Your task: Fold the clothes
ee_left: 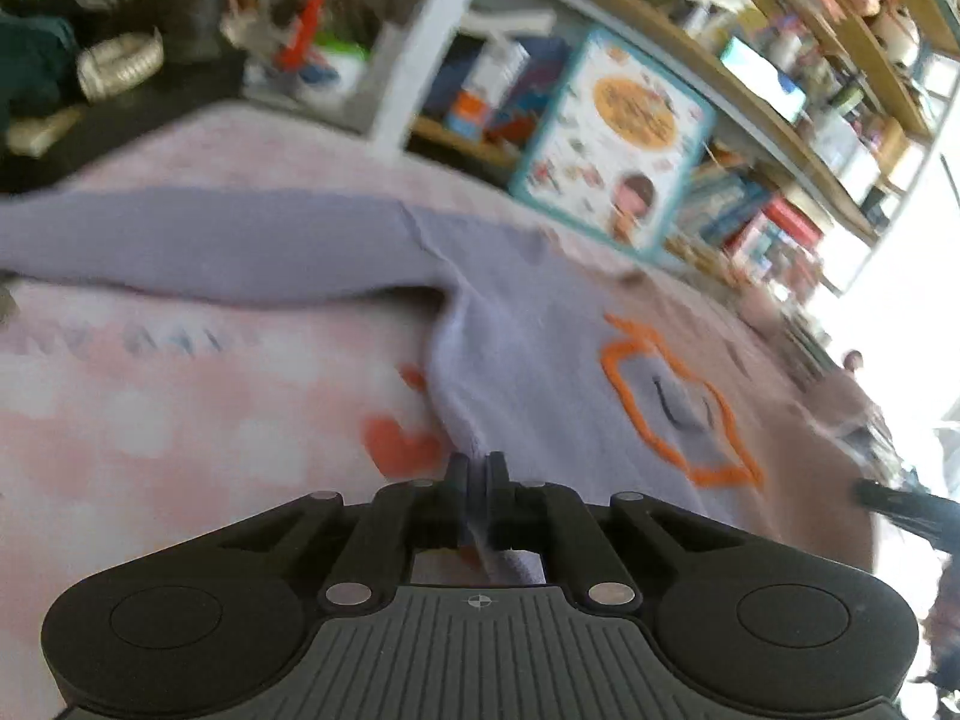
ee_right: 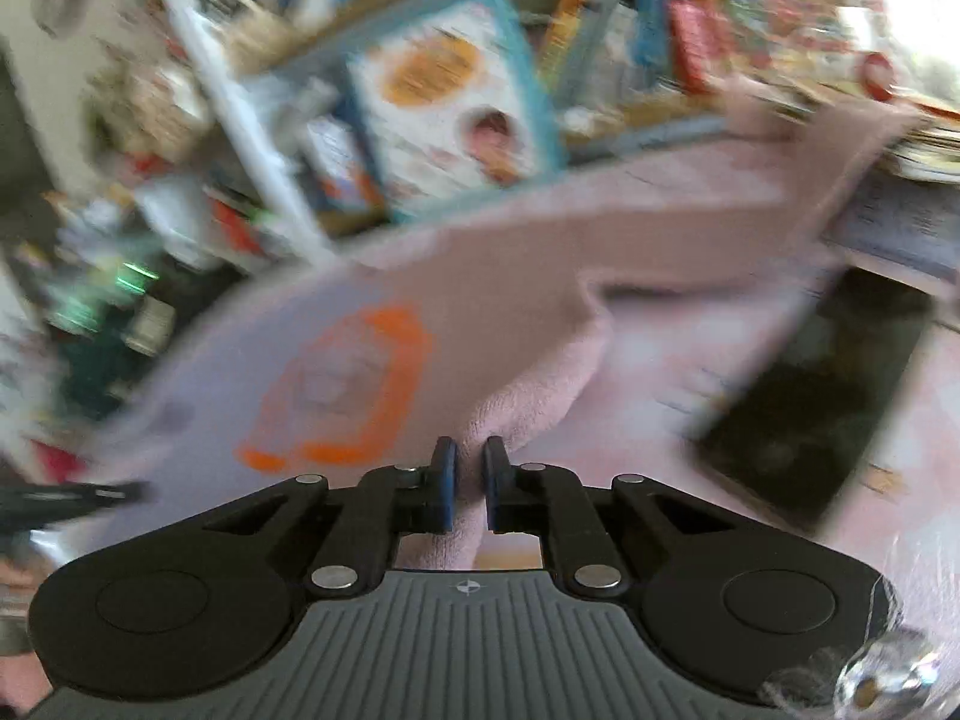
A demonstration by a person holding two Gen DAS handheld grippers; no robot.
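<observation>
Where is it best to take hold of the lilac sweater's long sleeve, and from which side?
Probably at the sleeve cuff end, coming from above: it lies flat and stretched out on the pink blanket, away from the body, so its free end should lift easily.

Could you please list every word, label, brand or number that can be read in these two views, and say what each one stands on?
None can be read.
Big book cover on the shelf: print round the orange oval is too blurred.
Pink blanket: a row of bluish letters, too smeared to read.
Lilac sweater: only an orange outline drawing, no words.
Book spines: blurred by motion.
Both gripper bodies: a small crosshair mark, no text.
</observation>
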